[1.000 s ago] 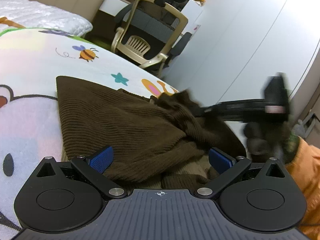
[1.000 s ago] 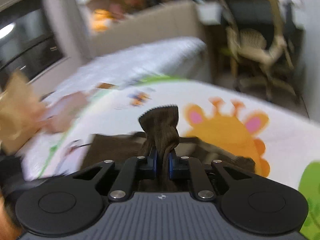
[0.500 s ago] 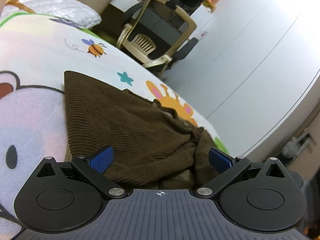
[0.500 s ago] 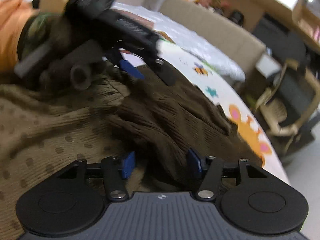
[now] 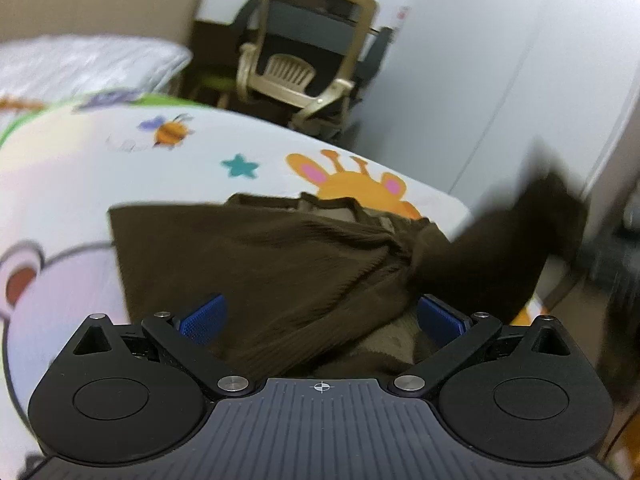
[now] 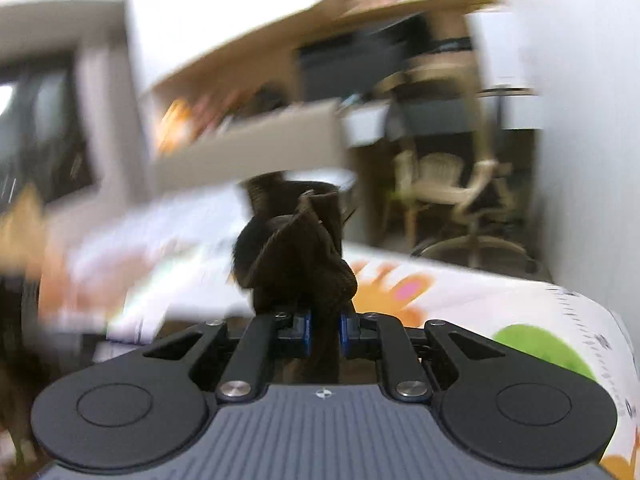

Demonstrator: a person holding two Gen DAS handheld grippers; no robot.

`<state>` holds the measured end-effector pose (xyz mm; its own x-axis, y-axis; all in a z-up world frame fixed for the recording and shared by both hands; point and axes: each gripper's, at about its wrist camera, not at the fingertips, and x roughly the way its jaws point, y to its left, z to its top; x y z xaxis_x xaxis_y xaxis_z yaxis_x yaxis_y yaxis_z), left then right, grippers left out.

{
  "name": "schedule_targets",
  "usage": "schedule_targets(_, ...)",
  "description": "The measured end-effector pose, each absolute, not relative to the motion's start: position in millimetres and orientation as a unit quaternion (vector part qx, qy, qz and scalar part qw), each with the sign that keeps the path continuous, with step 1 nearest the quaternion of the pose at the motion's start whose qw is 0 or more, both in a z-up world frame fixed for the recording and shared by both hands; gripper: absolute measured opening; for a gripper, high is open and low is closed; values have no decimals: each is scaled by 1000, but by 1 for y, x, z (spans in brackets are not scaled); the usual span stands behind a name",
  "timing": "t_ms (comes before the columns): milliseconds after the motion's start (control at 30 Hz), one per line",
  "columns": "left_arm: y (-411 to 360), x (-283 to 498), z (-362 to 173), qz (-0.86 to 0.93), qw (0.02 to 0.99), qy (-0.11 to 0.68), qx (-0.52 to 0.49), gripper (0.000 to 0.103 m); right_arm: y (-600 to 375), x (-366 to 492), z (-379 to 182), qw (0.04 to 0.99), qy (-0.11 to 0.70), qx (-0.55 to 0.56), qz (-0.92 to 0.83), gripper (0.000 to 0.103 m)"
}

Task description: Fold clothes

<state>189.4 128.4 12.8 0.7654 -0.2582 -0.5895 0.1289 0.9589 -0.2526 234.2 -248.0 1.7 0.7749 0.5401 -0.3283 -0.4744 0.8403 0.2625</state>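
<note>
Brown sweater (image 5: 280, 264) lies on the bed (image 5: 72, 184); right gripper (image 6: 324, 327) pinches its bunched end, left gripper (image 5: 320, 316) spread wide.

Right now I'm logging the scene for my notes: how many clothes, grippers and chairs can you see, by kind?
Brown garment: 1, lying on the cartoon sheet
Grippers: 2, the left gripper with jaws open, the right gripper shut on a bunch of the garment
Office chair: 1
Total: 4
</note>
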Motion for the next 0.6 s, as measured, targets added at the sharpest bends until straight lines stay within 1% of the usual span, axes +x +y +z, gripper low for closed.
schedule_targets(100,96,195,16,-99,949,301,2,103,-278,237,-5,950,174,130,225,12)
schedule_targets(200,62,207,16,-126,944,294,81,98,-289,236,-19,950,177,147,210,12)
schedule_targets(233,54,213,14,-137,940,299,93,84,-291,236,-23,949,181,149,210,12)
schedule_targets(267,46,220,12,-148,934,307,102,60,-292,236,-25,949,181,150,208,12)
schedule_targets(300,40,226,9,-157,929,318,107,57,-293,236,-28,949,182,152,207,12)
schedule_targets(367,32,236,1,-166,923,330,111,65,-295,236,-31,948,182,159,205,12)
schedule_targets(433,28,242,-9,-169,918,338,121,68,-298,237,-30,946,182,175,203,12)
schedule_targets(467,25,245,-14,-169,916,342,126,62,-301,239,-28,945,180,183,202,12)
schedule_targets(500,24,247,-17,-166,915,343,135,53,-304,240,-26,944,178,191,201,12)
schedule_targets(533,24,250,-20,-161,914,342,144,22,-306,242,-24,943,176,200,199,12)
schedule_targets(567,26,252,-20,-156,916,341,142,11,-309,244,-22,942,174,208,198,12)
schedule_targets(600,29,254,-16,-153,920,338,122,11,-309,246,-18,943,167,210,196,12)
